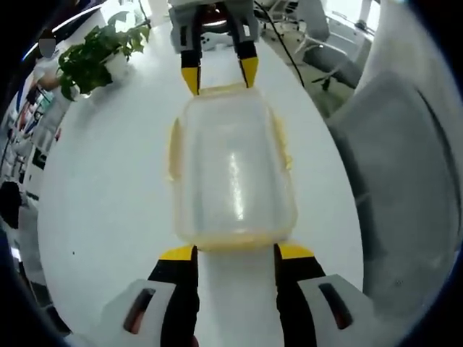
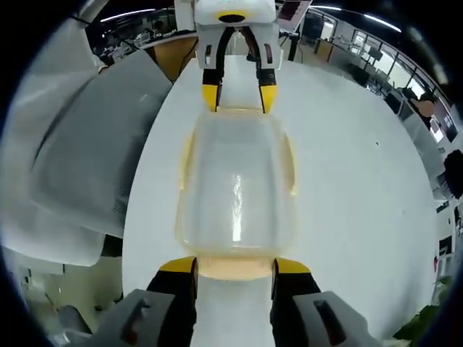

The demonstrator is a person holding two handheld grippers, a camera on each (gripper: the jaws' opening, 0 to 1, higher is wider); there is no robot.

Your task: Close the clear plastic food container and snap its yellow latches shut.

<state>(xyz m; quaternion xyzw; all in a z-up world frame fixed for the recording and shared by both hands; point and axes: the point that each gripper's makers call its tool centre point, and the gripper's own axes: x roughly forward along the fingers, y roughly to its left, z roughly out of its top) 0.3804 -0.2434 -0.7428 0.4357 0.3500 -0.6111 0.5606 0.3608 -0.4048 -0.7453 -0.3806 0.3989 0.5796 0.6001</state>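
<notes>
**On a white table, two grippers meet at a lidded food box**

On the white table (image 1: 108,166), the clear plastic food container (image 1: 233,177) lies lengthwise between two hand-held grippers, its lid down over the tub. Seen from the left gripper view, the left gripper (image 1: 235,253) has its yellow-tipped jaws parted, one at each corner of the container's near end, right up against the pale yellow end latch (image 1: 235,242); whether they press on it cannot be told. At the far end, the right gripper (image 1: 220,76) reaches in with its jaws spread at the box's corners. A yellow side latch (image 1: 281,141) runs along the container's long edge, another on the opposite side. A potted green plant (image 1: 98,54) stands near the table's far edge, and a grey chair (image 1: 405,181) sits just beside the table.

From the right gripper view, the same container (image 2: 237,191) rests between the right gripper (image 2: 235,269), jaws apart at the near end, and the left gripper (image 2: 237,94) opposite.
</notes>
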